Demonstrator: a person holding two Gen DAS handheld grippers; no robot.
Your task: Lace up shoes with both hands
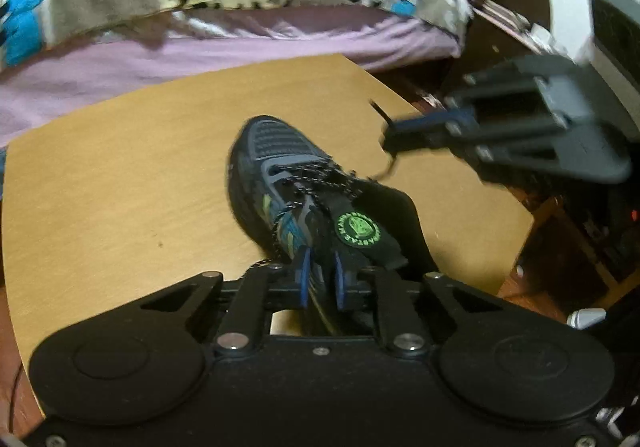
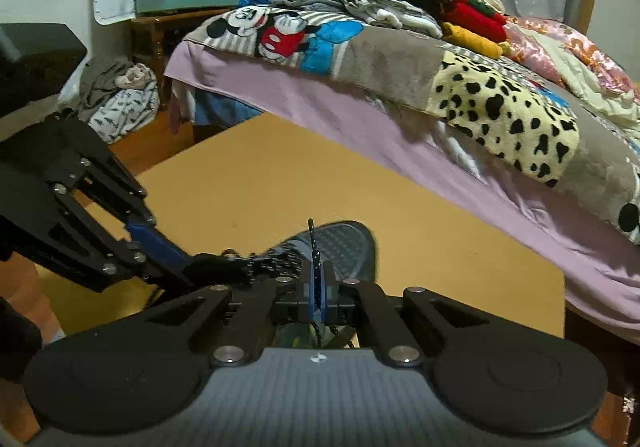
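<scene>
Shoe (image 1: 304, 199) mid-table (image 1: 120, 187); right gripper (image 2: 317, 287) pinches lace (image 2: 312, 243) near edge.

shoe (image 2: 332, 243) heel: hidden behind left hand-held gripper (image 2: 176, 267) | right hand-held gripper (image 1: 390, 135): motion-blurred

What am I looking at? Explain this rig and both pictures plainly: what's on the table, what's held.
No robot: a person holds a two-finger gripper in each hand, each carrying a camera looking along its fingers. One picture is from the left gripper, the other from the right gripper. A dark shoe lies on the wooden table beside a bed. The right gripper is shut on the lace end. The left gripper's fingers straddle the shoe's near edge; whether they pinch is unclear.
</scene>
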